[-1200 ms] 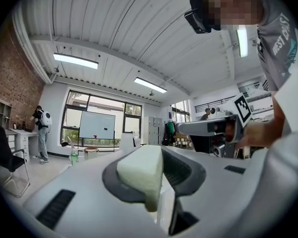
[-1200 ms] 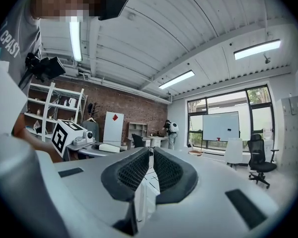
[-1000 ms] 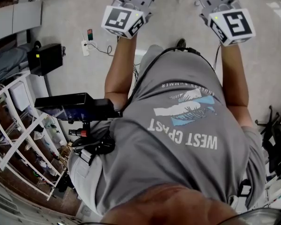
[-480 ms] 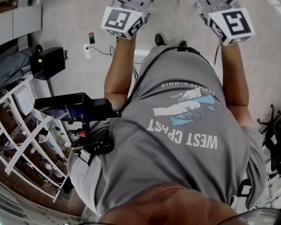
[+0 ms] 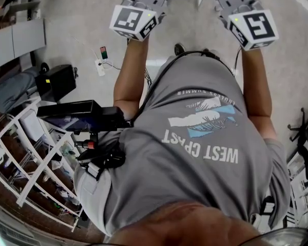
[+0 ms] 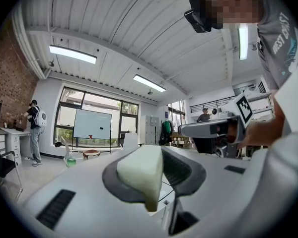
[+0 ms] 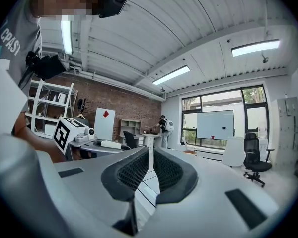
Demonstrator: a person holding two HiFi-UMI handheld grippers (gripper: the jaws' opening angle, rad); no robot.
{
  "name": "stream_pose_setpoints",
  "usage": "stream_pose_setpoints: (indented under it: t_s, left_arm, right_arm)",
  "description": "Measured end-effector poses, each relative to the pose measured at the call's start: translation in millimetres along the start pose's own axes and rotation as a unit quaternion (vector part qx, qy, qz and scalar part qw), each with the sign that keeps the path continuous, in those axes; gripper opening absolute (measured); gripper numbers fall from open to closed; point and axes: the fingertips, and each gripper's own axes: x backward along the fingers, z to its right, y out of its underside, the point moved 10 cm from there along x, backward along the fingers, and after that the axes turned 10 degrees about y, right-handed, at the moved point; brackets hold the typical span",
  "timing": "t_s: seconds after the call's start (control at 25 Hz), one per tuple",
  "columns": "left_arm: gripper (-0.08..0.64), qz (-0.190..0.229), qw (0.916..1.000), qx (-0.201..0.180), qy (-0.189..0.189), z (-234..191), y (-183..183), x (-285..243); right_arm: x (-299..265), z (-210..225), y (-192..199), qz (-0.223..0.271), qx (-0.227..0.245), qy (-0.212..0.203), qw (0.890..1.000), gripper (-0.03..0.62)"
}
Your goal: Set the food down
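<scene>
**Illumination and optical quality**

The ceiling strip lights [image 6: 73, 54] are burning out to white in both gripper views, and the windows [image 7: 223, 123] are adding daylight, leaving the room bright with faint, soft shadows. Fisheye distortion is bending the edges inside a black vignette. The food wedge [image 6: 139, 175] in the left gripper [image 6: 156, 170] is blurring at close range. Glare is pooling on the floor [image 5: 303, 6] in the head view.

Open floor [image 5: 77, 24] ahead, white rack [image 5: 41, 173] and black box [image 5: 59, 81] crowding the left, possibly a chair base [image 5: 304, 135] right

food [image 6: 139, 175] between fingers [image 6: 186, 170] of left gripper [image 6: 156, 177] | rack [image 5: 41, 170] left of person [image 5: 195, 152]
</scene>
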Motion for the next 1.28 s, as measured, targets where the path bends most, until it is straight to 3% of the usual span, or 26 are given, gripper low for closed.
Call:
stream_pose_setpoints:
  t_s: [0.16, 0.36, 0.76, 1.0, 1.28]
  left_arm:
    - [0.095, 0.004, 1.0000, 0.005, 0.004, -9, -5, -5]
    - [0.096, -0.004, 0.9999, 0.010, -0.006, -12, 14, -27]
    - [0.095, -0.015, 0.9987, 0.014, -0.048, -42, -6, -73]
    - [0.096, -0.014, 0.9978, 0.003, -0.065, -66, -38, -94]
    - [0.097, -0.025, 0.9983, 0.005, -0.052, -45, -11, -104]
  right_arm:
    - [-5, -1, -4, -0.011, 0.002, 0.001, 1.000, 0.011]
    - [-17, 21, 14, -0.010, 0.001, -0.017, 1.000, 0.011]
    - [-64, 74, 1, -0.016, -0.005, -0.065, 0.998, 0.011]
    - [-93, 100, -25, -0.020, -0.010, -0.084, 0.996, 0.011]
    - [-72, 105, 10, -0.018, -0.019, -0.074, 0.997, 0.011]
